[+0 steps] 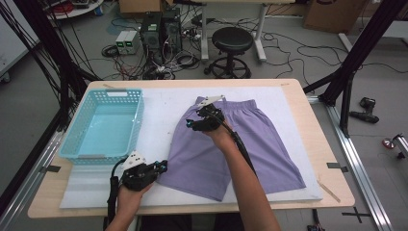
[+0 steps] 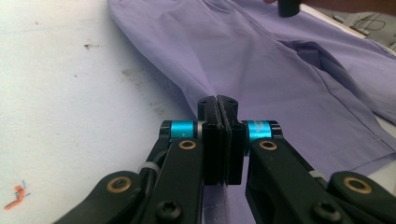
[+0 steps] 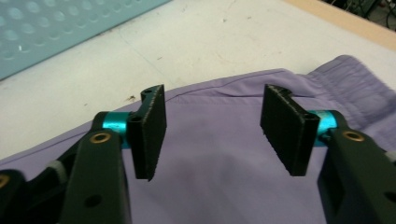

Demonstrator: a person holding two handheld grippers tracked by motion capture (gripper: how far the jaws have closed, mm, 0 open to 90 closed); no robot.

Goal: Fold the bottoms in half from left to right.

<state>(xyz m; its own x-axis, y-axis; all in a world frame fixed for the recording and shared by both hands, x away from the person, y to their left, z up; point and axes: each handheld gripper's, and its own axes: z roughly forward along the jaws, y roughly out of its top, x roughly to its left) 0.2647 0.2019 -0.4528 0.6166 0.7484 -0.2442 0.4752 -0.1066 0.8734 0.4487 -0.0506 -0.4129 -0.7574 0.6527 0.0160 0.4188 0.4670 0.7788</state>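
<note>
Purple shorts [image 1: 240, 149] lie spread flat on the white mat [image 1: 163, 101], waistband toward the far edge. My left gripper [image 1: 161, 167] rests low at the near left corner of the shorts. In the left gripper view its jaws [image 2: 218, 100] are pressed together, and folds of the purple cloth [image 2: 261, 60] run into them. My right gripper [image 1: 190, 124] hovers over the shorts' left side, near the waistband. In the right gripper view it [image 3: 217, 133] stands open above the smooth cloth [image 3: 219, 177], with nothing pinched between the pads.
A light blue plastic basket [image 1: 115, 91] stands on the mat at the far left, with its perforated wall [image 3: 56, 32] in the right gripper view. The wooden table edge [image 1: 317, 144] runs along the right. A stool and cables are on the floor beyond.
</note>
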